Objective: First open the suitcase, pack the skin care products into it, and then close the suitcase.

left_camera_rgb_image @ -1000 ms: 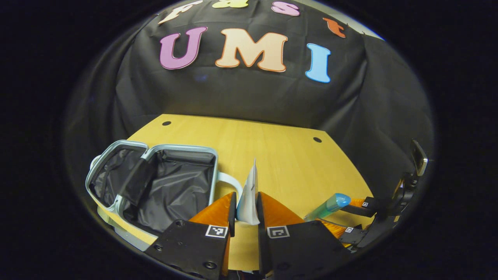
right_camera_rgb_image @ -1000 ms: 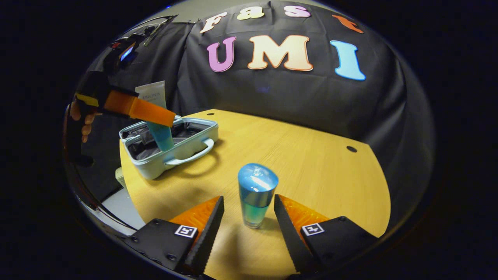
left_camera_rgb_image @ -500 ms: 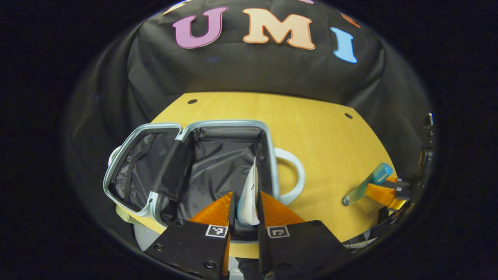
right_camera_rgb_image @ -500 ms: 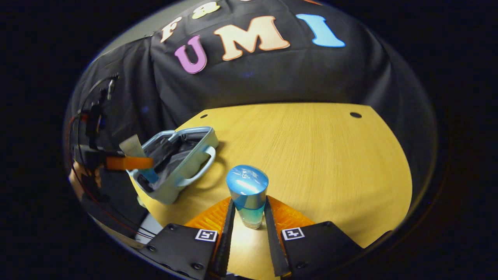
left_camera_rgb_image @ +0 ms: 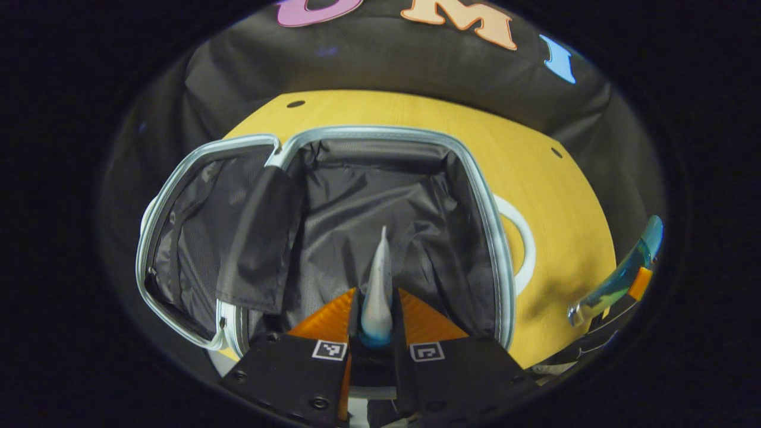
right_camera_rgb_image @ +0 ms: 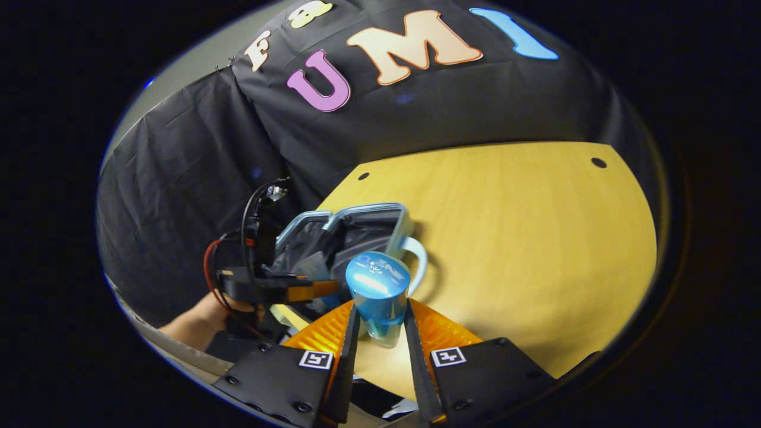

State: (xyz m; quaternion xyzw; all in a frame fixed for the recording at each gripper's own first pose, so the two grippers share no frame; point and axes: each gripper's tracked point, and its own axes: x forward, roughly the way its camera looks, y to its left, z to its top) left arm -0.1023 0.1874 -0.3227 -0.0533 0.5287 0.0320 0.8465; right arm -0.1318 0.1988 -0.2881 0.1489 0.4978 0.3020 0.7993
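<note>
A yellow wooden table (right_camera_rgb_image: 523,238) with a rounded edge is seen ahead of the right gripper's fingers, two small dark holes being set near its far rim. Beyond it, wrinkled black cloth (right_camera_rgb_image: 190,178) is hung as the wall.

This is a staged recording booth, not a lived-in room. Black cloth (right_camera_rgb_image: 196,178) hangs as the wall behind and beside a bare wooden table (right_camera_rgb_image: 523,238) with small round holes near its far edge. Cables (right_camera_rgb_image: 250,220) trail from a handheld rig at the table's edge.
</note>
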